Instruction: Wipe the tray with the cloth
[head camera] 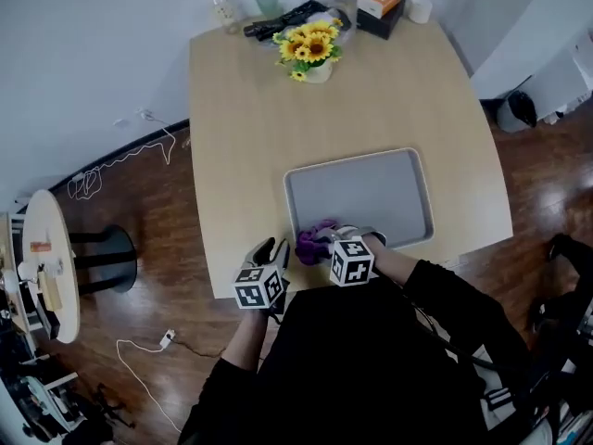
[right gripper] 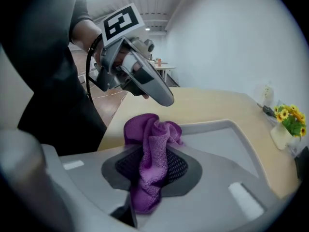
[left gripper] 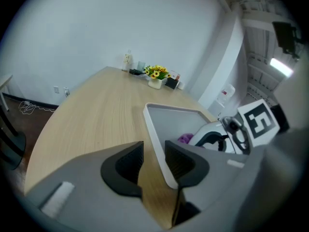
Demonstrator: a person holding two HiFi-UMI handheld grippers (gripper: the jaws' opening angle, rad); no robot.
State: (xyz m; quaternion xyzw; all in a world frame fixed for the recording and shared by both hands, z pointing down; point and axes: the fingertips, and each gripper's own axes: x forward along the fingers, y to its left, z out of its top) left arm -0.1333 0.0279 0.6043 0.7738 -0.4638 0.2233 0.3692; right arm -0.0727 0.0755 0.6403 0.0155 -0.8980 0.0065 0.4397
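The grey tray (head camera: pixel 371 193) lies on the wooden table (head camera: pixel 241 137), near its front edge. My right gripper (head camera: pixel 324 244) is shut on a bunched purple cloth (head camera: pixel 313 240) over the tray's near left corner. In the right gripper view the cloth (right gripper: pixel 149 139) sits pinched between the dark pads (right gripper: pixel 181 166), with the tray (right gripper: pixel 231 144) beyond. My left gripper (head camera: pixel 275 251) is just left of that corner, above bare wood. In the left gripper view its jaws (left gripper: pixel 153 161) stand open with nothing between them, the tray's rim (left gripper: pixel 157 139) is right beside them, and the cloth (left gripper: pixel 185 138) shows further right.
A vase of sunflowers (head camera: pixel 310 52), stacked boxes (head camera: pixel 381 6), a black object (head camera: pixel 283 21) and two glass jars (head camera: pixel 225 9) stand along the table's far edge. A small round side table (head camera: pixel 51 258) and loose cables (head camera: pixel 139 346) are on the floor to the left.
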